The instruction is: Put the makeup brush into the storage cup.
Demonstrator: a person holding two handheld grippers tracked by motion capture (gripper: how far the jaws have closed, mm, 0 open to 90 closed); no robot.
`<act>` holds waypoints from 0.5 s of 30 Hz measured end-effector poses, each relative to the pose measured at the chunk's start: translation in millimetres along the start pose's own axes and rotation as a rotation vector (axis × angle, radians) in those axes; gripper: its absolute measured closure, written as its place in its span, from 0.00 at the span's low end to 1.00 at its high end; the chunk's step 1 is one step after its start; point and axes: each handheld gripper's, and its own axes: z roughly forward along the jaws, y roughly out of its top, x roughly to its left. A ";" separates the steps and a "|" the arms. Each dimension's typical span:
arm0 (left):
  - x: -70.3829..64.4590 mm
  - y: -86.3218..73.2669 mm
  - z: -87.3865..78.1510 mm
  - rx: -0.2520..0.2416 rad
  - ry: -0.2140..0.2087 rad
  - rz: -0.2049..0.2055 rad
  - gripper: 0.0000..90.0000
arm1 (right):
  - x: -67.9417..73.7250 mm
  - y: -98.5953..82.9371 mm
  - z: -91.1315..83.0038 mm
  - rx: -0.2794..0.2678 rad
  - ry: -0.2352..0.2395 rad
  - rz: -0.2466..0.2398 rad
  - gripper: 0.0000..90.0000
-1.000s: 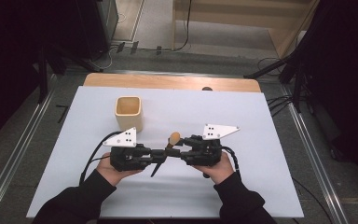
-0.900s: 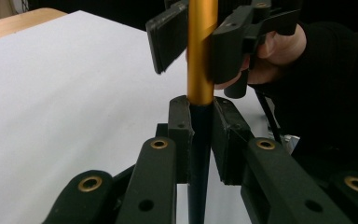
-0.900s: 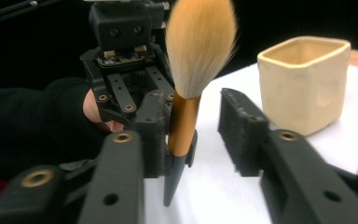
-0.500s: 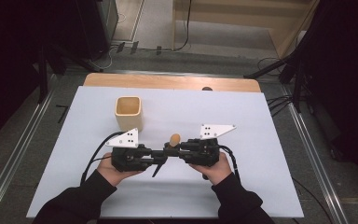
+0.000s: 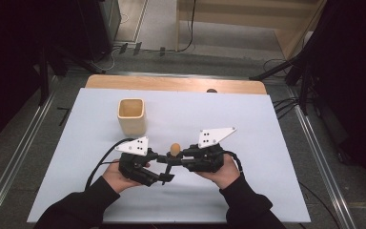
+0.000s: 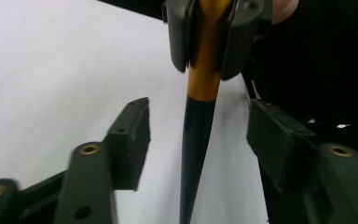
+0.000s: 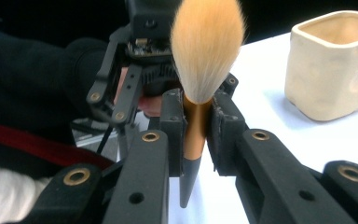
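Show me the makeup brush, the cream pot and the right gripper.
makeup brush (image 7: 207, 51), right gripper view, on the bristles.
cream pot (image 5: 132, 119), high view, on its front wall.
right gripper (image 7: 196, 133), right gripper view, between the fingertips.

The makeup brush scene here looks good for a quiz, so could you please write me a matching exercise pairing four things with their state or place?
Things:
1. makeup brush
2. left gripper
3. right gripper
4. beige cup

States or places:
A. jaws open, one on each side of the dark handle tip
B. stands empty on the white table, apart from both grippers
C. held upright, bristles on top
D. jaws shut on the golden ferrule

Pairs: 1-C, 2-A, 3-D, 4-B
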 end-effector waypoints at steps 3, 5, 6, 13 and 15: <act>0.7 -0.2 0.3 0.000 -0.011 -0.010 0.54 | -0.6 0.5 -0.3 0.011 0.006 -0.004 0.87; 0.8 -0.7 1.7 0.004 -0.014 -0.012 0.58 | -2.0 1.4 -0.5 0.024 0.016 0.005 0.87; 0.4 -1.1 2.9 0.007 -0.009 -0.007 0.60 | -2.3 2.3 0.1 0.037 0.022 -0.001 0.87; 0.0 -0.6 4.0 -0.005 -0.011 -0.019 0.68 | -4.0 3.9 2.1 0.056 0.032 -0.014 0.87; -0.1 -0.6 3.8 -0.002 -0.006 -0.016 0.73 | -3.7 3.8 2.8 0.066 0.035 -0.011 0.87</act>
